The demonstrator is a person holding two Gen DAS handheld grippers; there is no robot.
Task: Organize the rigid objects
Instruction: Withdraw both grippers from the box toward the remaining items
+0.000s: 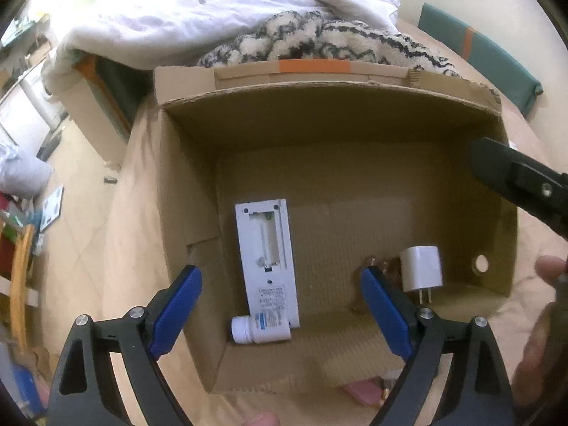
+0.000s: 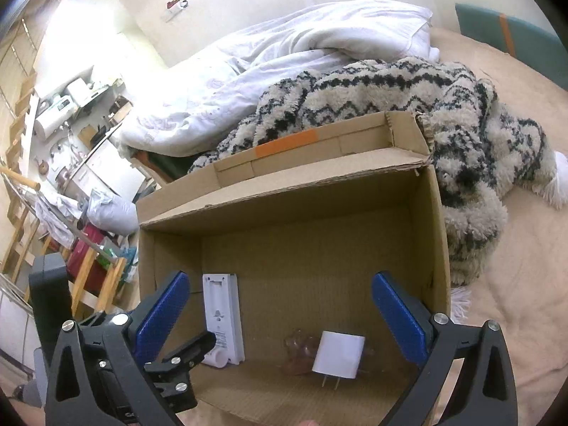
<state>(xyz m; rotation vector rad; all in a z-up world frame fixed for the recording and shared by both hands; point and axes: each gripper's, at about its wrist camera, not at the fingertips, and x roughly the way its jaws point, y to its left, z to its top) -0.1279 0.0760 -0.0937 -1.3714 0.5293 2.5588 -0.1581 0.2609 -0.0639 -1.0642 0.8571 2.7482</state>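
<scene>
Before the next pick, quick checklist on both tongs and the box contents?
1. Left tongs open, nothing between the pads: ok.
2. Right tongs open, nothing held: ok.
3. White rectangular remote with its battery bay uncovered flat on the floor of the brown cardboard box: ok.
4. Small white pill bottle on its side against the remote's near end: ok.
5. White wall charger plug in the box, prongs toward the camera: ok.
6. Clear object beside the charger, identity: cannot tell.
</scene>
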